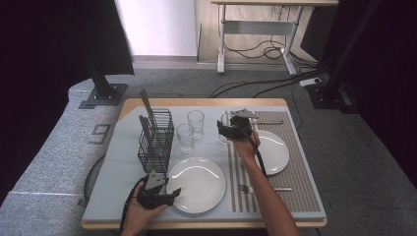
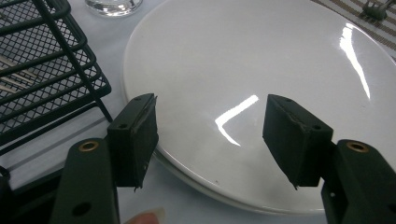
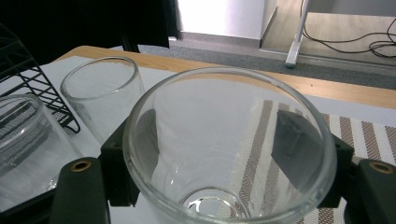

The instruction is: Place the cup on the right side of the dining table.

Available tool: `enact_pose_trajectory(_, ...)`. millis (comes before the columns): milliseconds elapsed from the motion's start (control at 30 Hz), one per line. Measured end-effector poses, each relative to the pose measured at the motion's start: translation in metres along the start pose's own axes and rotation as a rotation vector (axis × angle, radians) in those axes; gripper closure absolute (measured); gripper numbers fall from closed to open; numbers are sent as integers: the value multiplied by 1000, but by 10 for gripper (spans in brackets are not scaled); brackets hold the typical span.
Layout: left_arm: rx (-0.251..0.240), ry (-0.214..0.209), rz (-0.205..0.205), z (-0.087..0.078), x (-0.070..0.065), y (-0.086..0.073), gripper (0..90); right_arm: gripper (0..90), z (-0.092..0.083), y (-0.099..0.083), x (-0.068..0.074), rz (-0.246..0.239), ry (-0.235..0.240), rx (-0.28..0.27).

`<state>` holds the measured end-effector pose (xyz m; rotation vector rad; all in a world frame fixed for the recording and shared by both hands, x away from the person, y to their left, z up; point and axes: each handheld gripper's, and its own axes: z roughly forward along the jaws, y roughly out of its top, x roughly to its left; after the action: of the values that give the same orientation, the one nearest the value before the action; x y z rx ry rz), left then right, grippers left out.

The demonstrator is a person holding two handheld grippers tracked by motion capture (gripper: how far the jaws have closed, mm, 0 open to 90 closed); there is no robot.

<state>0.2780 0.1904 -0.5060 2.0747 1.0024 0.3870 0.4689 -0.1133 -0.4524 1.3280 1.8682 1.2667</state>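
Observation:
My right gripper (image 1: 227, 129) is shut on a clear drinking glass (image 3: 229, 140), one jaw on each side of its wall, at the far left corner of the striped placemat (image 1: 300, 172). The glass stands upright just above the mat. My left gripper (image 2: 210, 135) is open, its jaws spread over the near left edge of a white plate (image 2: 261, 60). In the high view this plate (image 1: 196, 184) lies at the table's front middle, and the left gripper (image 1: 173, 193) sits at its left rim, held in a hand.
A black wire basket (image 1: 156, 140) holding utensils stands at the left. Two empty glasses (image 1: 185, 137) (image 1: 195, 123) stand beside it. A second white plate (image 1: 273, 150) lies on the placemat, with a fork (image 1: 248, 188) near the front edge.

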Motion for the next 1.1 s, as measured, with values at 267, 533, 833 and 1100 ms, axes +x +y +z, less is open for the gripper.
enact_pose_trajectory(267, -3, 2, -2, -1, 1, 0, 355, 288, 7, -2, -5, 2, -12, 9)
enact_pose_trajectory(533, -3, 2, -2, -1, 1, 0, 355, 288, 12, -4, -10, 6, -20, 11)
enact_pose_trajectory(833, -6, 3, -1, -2, 2, 0, 355, 288, 18, -6, -16, 10, -34, 17)
enact_pose_trajectory(1100, -6, 5, -2, -3, 3, 0, 355, 288, 24, -7, -22, 25, -50, 21)
